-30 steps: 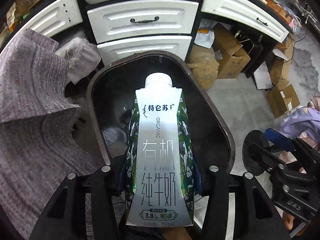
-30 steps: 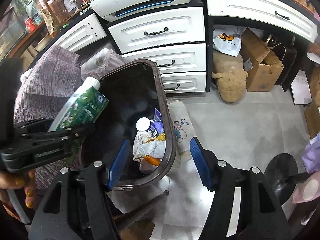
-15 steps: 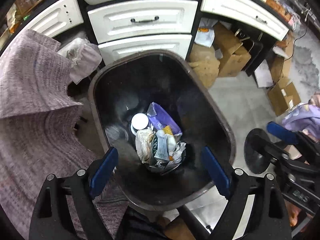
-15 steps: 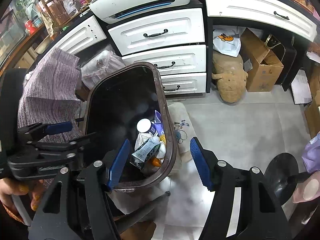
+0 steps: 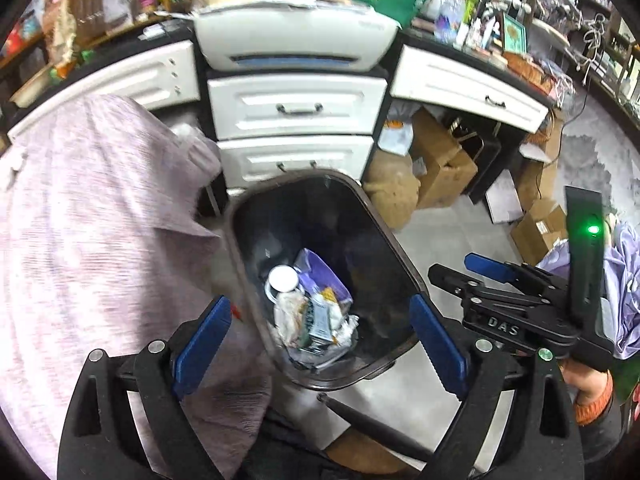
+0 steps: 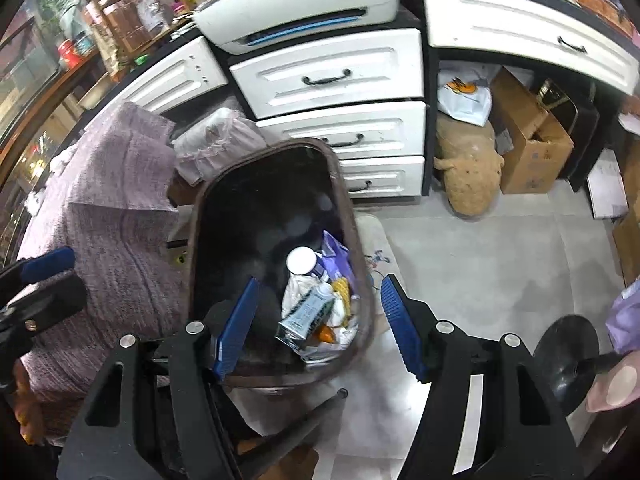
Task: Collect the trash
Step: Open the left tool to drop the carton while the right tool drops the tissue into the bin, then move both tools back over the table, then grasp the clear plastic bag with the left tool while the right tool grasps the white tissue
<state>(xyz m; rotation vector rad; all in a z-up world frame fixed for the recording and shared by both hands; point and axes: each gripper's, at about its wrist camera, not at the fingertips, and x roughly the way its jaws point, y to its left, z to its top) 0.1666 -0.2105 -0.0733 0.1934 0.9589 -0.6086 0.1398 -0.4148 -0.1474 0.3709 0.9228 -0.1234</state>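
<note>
The dark trash bin (image 5: 384, 216) stands on the floor below both grippers. At its bottom, the green and silver milk carton (image 5: 318, 322) lies on crumpled wrappers, beside a white-capped bottle (image 5: 283, 279) and a purple packet (image 5: 320, 272). My left gripper (image 5: 320, 308) hangs above the bin with its jaws opening and nothing between them. My right gripper (image 6: 319, 284) is open over the bin's near right rim (image 6: 348, 200), holding nothing; the carton (image 6: 306, 314) shows between its pads, far below. Each gripper appears at the edge of the other's view (image 5: 464, 268) (image 6: 48, 280).
A purple knit cloth (image 5: 100, 240) drapes close on the bin's left. White drawers (image 5: 296, 108) and a printer (image 5: 296, 36) stand behind it. Cardboard boxes (image 5: 444, 164) and a tan plush toy (image 6: 472, 172) sit to the right. A black disc-shaped base (image 6: 568, 356) lies on the grey floor.
The left gripper opened and let go of the milk carton, which dropped into the bin. That gripper then rose and drew back. The right gripper lifted slightly.
</note>
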